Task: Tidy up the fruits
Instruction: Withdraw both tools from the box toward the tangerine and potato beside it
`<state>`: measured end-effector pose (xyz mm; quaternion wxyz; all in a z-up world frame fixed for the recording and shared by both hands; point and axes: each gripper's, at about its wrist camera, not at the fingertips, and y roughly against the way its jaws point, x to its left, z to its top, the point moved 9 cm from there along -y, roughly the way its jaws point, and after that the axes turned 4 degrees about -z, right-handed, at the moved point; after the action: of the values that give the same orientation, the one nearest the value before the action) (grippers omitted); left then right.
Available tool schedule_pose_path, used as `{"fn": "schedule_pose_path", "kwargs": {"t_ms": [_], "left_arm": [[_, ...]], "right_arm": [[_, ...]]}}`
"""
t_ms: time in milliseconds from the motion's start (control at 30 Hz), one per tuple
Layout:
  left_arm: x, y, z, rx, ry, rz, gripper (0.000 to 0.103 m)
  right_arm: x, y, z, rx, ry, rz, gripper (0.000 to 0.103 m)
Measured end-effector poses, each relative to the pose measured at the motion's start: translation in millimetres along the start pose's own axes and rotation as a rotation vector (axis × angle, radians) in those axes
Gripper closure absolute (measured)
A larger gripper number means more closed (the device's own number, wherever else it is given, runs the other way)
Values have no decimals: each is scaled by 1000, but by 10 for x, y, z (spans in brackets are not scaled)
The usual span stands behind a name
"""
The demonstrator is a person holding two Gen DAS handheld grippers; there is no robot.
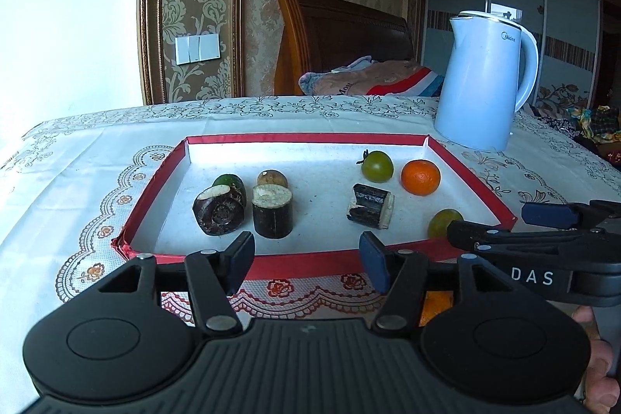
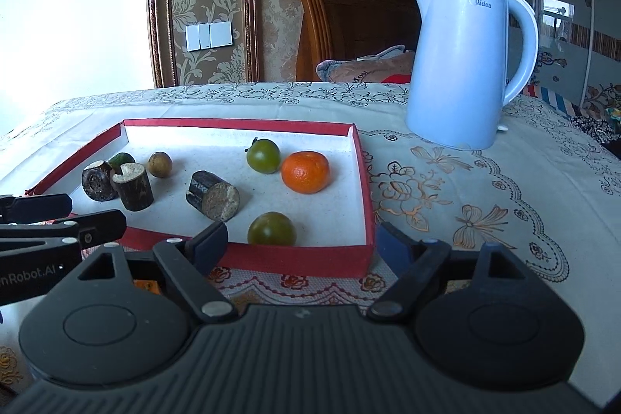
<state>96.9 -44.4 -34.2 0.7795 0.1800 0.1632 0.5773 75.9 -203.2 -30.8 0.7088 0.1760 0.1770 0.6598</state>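
Already most of the produce sits inside the red-rimmed tray (image 1: 153,181), so you look well into the sorting, though how it should finally be grouped is my guess. On the tray's left side you have two dark sugarcane stubs (image 1: 271,212), standing close together, with a small green fruit (image 1: 233,183) and a brownish round fruit (image 1: 272,178) just behind them. A third cane piece (image 2: 213,196) lies tipped on its side near the middle. Toward the right sit a green tomato (image 2: 264,156) and the orange mandarin (image 2: 306,171), nearly touching, and a second green tomato (image 2: 271,229) rests alone by the near wall. What seems left: something orange (image 1: 436,309) shows on the cloth outside the tray, under your left gripper's linkage, and it probably belongs with the mandarin; the lone cane piece and near tomato may also want joining to their kinds. Your left gripper (image 1: 306,258) hovers just short of the tray's near wall, tilted gently downward, its fingers partly apart with nothing between them. Your right gripper (image 2: 302,243) is alongside, over the tray's near right corner, angled down the same way, its fingers spread wider and likewise empty. A pale blue kettle (image 2: 458,64) stands on the tablecloth (image 2: 504,189) beyond the tray, well apart from both tools.
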Motion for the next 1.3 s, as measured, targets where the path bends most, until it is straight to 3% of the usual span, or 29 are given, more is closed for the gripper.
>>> {"fn": "schedule_pose_path", "kwargs": {"t_ms": [267,567,667,833,933,1167,1300], "left_arm": [[-111,24,-25,2,-22,-60,44],[-319,93,-42,2,-32,-222,42],[-403,66,-81,25,-46,-245,41],[-569,-4,-184,70,-131,-243,41],[-596,-29,-225,69,-185,-190,41],[-368,79,-239,68,-126,-171,35],[-127,311,-267,34,-116,-110,35]], "right_arm": [[-115,101,-36,-19,-26,-16,20],[-391,16,-73,16,-124,-73,20],[-410,15,-74,12,-130,-80,20],[-415,23,-65,5,-128,-93,20],[-412,25,-63,1,-123,-96,20],[-391,56,-52,-15,-112,-103,20],[-383,64,-50,-15,-114,-95,19]]}}
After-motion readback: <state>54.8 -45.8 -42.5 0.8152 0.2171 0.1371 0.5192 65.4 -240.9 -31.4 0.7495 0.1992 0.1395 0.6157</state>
